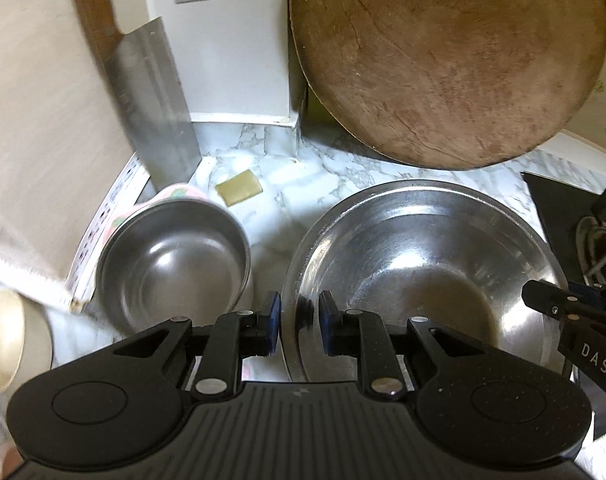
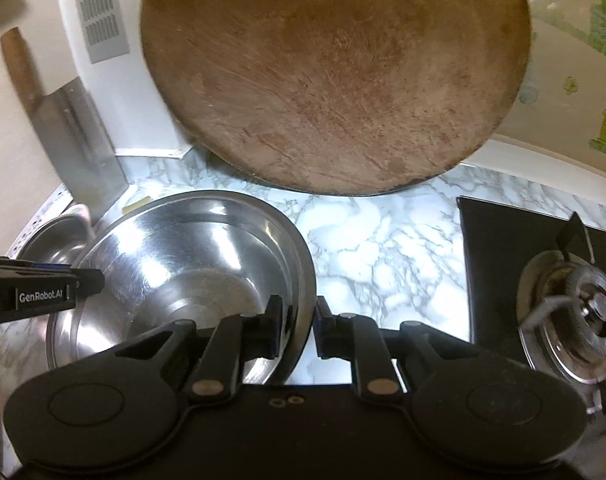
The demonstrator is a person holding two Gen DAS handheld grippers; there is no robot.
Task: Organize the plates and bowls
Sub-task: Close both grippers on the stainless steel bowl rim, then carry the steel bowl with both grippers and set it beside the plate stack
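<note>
My right gripper (image 2: 299,326) carries no writing I can see in its own view, but in the left wrist view its side reads "DAS", the rest cut off; the left gripper (image 1: 299,322), seen side-on from the right wrist view, reads "GenRobot.AI" in white on black. I count two grippers, both clamped on one large steel bowl (image 1: 415,276): the left fingers pinch its left rim, one blue-padded finger outside and one inside, and the right fingers pinch the opposite rim the same way, with the wall between them. I cannot tell whether the bowl rests on the marble-patterned counter (image 2: 383,248) or hangs just above it. I count two steel bowls in all; the small steel bowl (image 1: 175,260) sits just beside the large one, on its left, tilted against something with a pink and green pattern. There is one round wooden cutting board (image 1: 447,60) leaning upright against the wall behind the bowls, one cleaver (image 1: 155,104) with a wooden handle standing blade-down against the left wall, one cream cup (image 1: 7,336) lying at the left edge, one small yellowish square (image 1: 239,192) on the counter, and one gas burner (image 2: 583,320) on a black hob to the right. A strip of printed paper beside the small bowl is too blurred to read.
</note>
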